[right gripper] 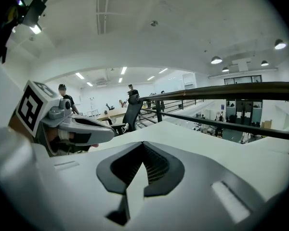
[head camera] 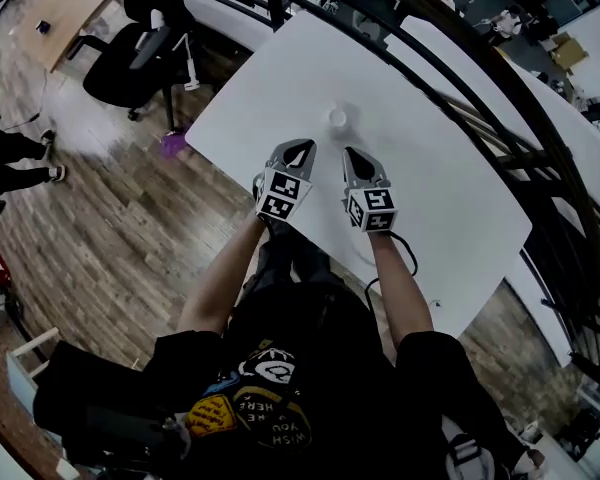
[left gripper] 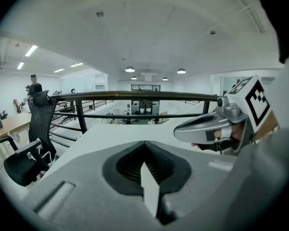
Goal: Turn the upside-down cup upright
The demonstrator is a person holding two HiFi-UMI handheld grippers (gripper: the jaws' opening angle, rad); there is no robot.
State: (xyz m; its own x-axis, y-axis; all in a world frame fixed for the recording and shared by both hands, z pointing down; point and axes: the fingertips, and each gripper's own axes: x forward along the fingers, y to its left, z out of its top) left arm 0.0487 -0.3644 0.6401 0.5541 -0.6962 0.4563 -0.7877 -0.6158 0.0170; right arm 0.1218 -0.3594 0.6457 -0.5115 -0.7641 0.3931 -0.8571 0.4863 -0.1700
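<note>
1. Nearest the head camera is the person's dark printed shirt (head camera: 270,388). Both forearms extend from it over the white table (head camera: 450,198).
2. Head view only: the cup (head camera: 338,118), a small white round item on the table, just beyond the two gripper tips and between their lines. Neither gripper view shows it; each gripper's own grey body covers the near tabletop.
3. Gripper views only: standing people in the room beyond. One person (left gripper: 34,86) shows in the left gripper view and two people (right gripper: 62,96) in the right gripper view. Each of these views also shows the other gripper alongside.
4. Count: two grippers, one cup, one black office chair (head camera: 130,58), one dark railing (head camera: 460,78) along the table's far edge.
5. Left gripper (head camera: 304,148) (left gripper: 144,146): jaws pressed together, nothing between them.
6. Right gripper (head camera: 352,154) (right gripper: 143,144): jaws pressed together, nothing between them.
7. Cup orientation: its long axis stands vertical, seen end-on from above. Which end faces up cannot be told at this size.
</note>
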